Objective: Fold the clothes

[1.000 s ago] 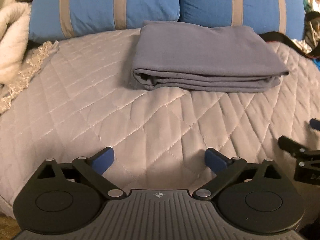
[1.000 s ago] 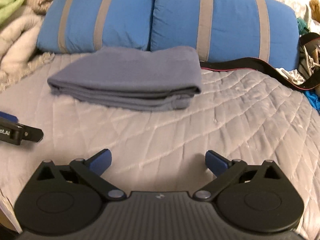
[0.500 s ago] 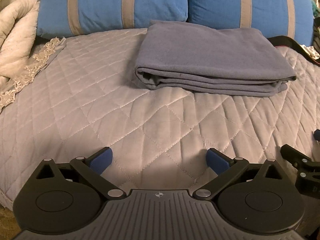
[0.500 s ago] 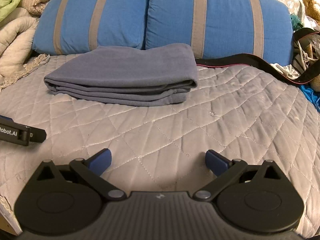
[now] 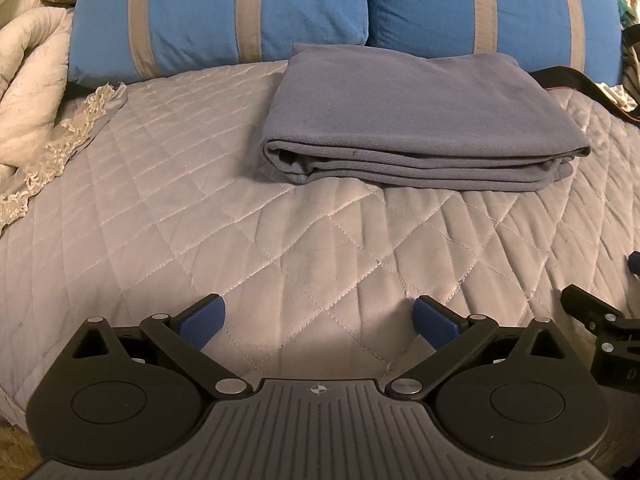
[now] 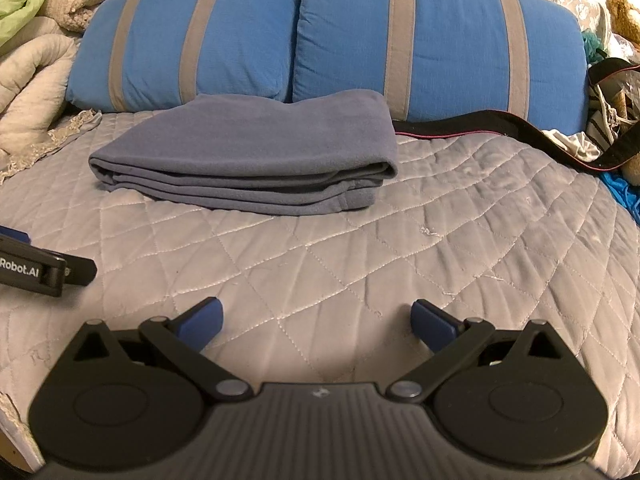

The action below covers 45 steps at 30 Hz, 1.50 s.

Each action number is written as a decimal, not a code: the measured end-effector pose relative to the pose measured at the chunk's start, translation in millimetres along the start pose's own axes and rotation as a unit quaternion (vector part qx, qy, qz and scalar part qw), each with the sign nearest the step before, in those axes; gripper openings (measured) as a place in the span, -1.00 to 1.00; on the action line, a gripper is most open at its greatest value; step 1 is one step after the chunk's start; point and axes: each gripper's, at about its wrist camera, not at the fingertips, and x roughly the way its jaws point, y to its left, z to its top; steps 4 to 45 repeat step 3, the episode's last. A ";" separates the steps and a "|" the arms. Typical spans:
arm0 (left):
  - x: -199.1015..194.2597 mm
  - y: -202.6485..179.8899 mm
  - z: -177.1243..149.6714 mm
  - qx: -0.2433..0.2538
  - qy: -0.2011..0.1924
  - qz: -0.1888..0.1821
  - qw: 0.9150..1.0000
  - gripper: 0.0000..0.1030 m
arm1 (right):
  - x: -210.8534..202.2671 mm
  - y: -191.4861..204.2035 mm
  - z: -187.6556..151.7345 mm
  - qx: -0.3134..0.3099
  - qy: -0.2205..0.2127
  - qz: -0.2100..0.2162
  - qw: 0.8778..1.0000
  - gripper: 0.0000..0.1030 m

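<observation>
A grey-blue garment [image 5: 416,120] lies folded into a flat stack on the quilted grey bedspread [image 5: 200,220], just in front of the pillows; in the right wrist view the same folded garment [image 6: 256,160] sits left of centre. My left gripper [image 5: 318,320] is open over bare quilt, well short of the stack, with nothing between its blue pads. Nearer the bed's front, my right gripper [image 6: 316,322] is open too and holds nothing. Part of the right gripper [image 5: 600,328] shows at the left wrist view's right edge; the left gripper's side [image 6: 36,274] shows at the right view's left edge.
Two blue pillows with grey stripes [image 6: 320,36] lean at the head of the bed. A black strap [image 6: 500,124] runs across the quilt to the right of the stack. Cream blankets [image 5: 28,92] are piled at the left, and loose clutter [image 6: 612,80] lies at the far right.
Both grippers have drawn back and lifted slightly, so the folded stack sits a little farther off and more centred. Both stayed open; the garment did not move.
</observation>
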 end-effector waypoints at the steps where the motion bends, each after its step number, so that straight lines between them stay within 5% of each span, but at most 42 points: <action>1: -0.2 -0.1 0.0 -0.001 0.001 0.000 1.000 1.00 | 0.1 -0.1 -0.1 0.000 0.000 0.000 1.000 1.00; 45: -0.5 -0.4 0.0 -0.002 0.004 0.001 1.000 1.00 | 0.3 -0.2 -0.4 -0.001 -0.001 0.001 1.000 1.00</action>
